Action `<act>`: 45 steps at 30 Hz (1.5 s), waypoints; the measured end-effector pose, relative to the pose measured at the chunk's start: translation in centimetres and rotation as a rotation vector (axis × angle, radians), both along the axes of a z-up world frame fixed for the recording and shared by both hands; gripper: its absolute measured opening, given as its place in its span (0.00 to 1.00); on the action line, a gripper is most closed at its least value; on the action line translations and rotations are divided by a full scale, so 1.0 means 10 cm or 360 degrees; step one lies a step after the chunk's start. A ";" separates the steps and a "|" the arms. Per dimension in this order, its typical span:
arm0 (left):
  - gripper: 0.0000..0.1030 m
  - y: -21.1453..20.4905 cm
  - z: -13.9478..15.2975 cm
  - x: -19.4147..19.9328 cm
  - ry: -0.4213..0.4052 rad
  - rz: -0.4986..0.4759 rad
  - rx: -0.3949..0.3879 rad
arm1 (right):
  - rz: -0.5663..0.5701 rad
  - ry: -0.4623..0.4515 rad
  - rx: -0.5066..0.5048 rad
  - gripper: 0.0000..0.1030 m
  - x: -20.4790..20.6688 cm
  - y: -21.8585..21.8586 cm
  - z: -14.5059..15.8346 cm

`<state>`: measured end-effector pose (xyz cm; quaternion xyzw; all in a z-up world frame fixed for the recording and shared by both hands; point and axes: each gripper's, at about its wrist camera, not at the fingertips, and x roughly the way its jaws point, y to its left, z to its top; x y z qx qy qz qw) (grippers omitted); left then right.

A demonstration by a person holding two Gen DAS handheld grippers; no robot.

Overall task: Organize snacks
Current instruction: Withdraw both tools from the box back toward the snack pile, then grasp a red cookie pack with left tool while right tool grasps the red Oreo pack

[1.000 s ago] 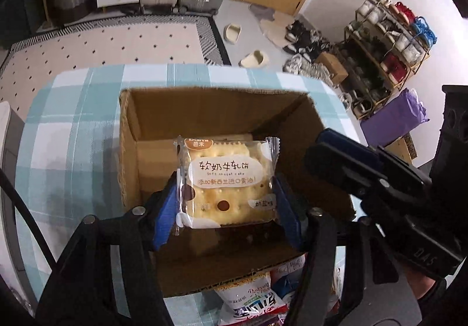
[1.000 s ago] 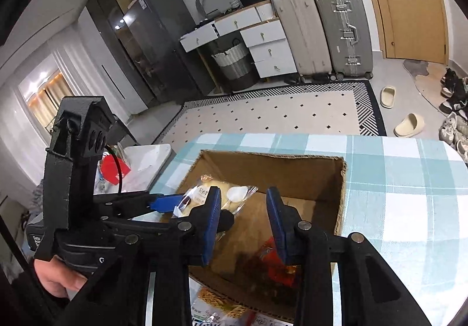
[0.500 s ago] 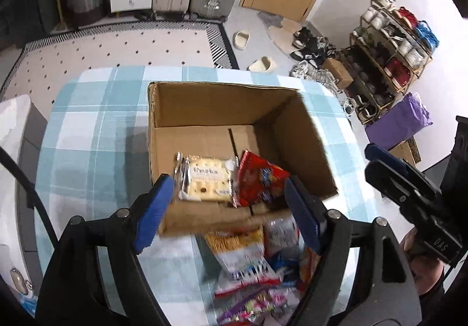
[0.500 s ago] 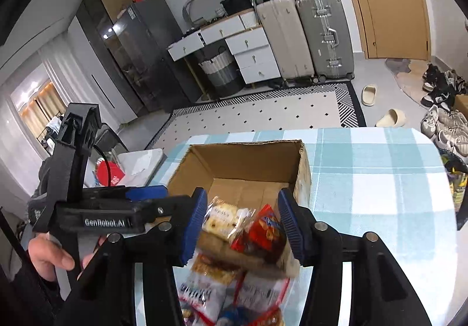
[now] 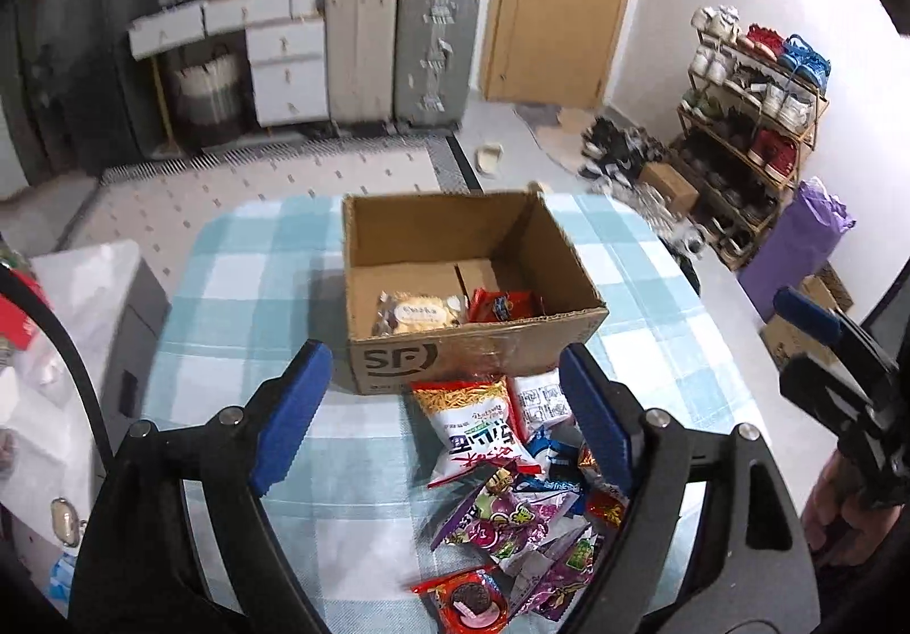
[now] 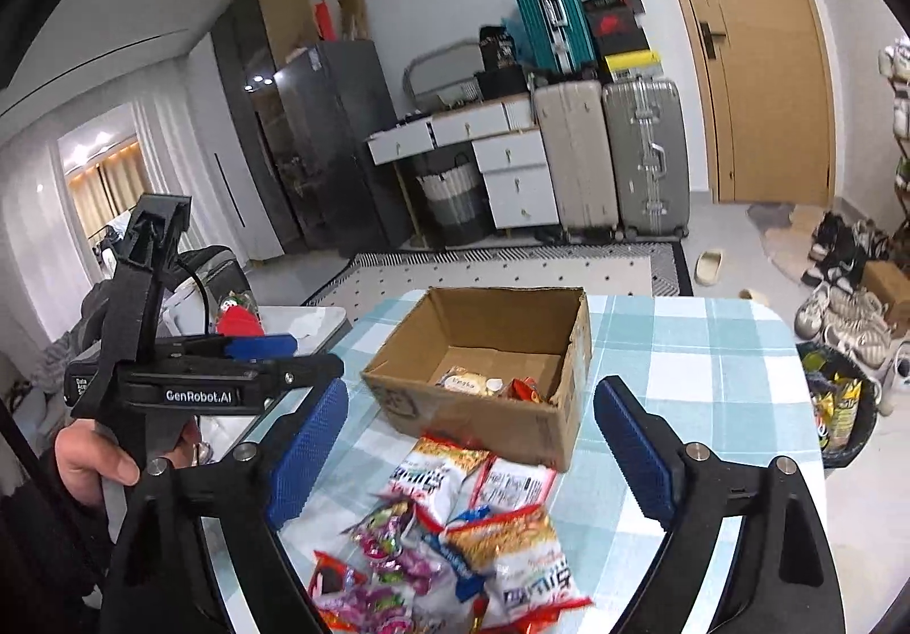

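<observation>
An open cardboard box (image 5: 455,355) stands on the blue-checked table (image 5: 256,304). Inside it lie a yellow cracker packet (image 5: 418,313) and a red packet (image 5: 500,305). In front of the box a pile of snack packets (image 5: 500,492) is heaped on the cloth. My left gripper (image 5: 443,367) hangs above the pile's near side, jaws opening with nothing between them. My right gripper (image 6: 472,395) hovers over the same pile (image 6: 455,537), its jaws also opening and empty. The right wrist view shows the box (image 6: 455,415) from its left corner.
A hand (image 6: 91,458) holds the left gripper's handle at the table's left. Left of the table stands a white cabinet (image 5: 85,293), and a black bin (image 6: 836,401) with wrappers sits off its right edge. Suitcases, drawers and a shoe rack line the room behind.
Both grippers drew back and up from the box. The left one let go of the cracker packet, which now lies in the box. The right jaws spread wide.
</observation>
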<state>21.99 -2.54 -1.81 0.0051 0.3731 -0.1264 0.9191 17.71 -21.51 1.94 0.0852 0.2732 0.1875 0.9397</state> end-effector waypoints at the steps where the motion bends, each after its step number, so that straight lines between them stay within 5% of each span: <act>1: 0.80 -0.01 0.04 -0.11 -0.0059 0.0015 0.0019 | -0.0002 -0.0014 0.0013 0.89 -0.09 0.00 0.00; 7: 0.86 -0.02 0.24 -0.70 -0.0268 0.0039 0.0076 | -0.0037 -0.0086 0.0090 0.94 -0.53 -0.03 -0.02; 12: 0.91 0.08 0.27 -1.11 -0.0369 0.0077 0.0008 | -0.0066 -0.0133 0.0084 0.97 -0.79 -0.02 -0.04; 14: 1.00 0.14 0.25 -1.26 -0.0410 0.0105 -0.0018 | -0.0074 -0.0152 0.0080 0.98 -0.90 -0.01 -0.07; 24: 1.00 0.43 -0.05 -1.62 -0.0510 0.0211 -0.0066 | -0.0124 -0.0087 0.0032 0.99 -1.08 0.04 -0.41; 38: 1.00 0.52 -1.21 -1.32 -0.0208 0.0206 -0.0013 | -0.0194 0.0360 -0.0046 0.99 -0.79 0.00 -1.40; 45: 1.00 0.62 -1.50 -1.18 -0.0110 0.0211 -0.0049 | -0.0206 0.0504 -0.0107 0.99 -0.62 0.02 -1.65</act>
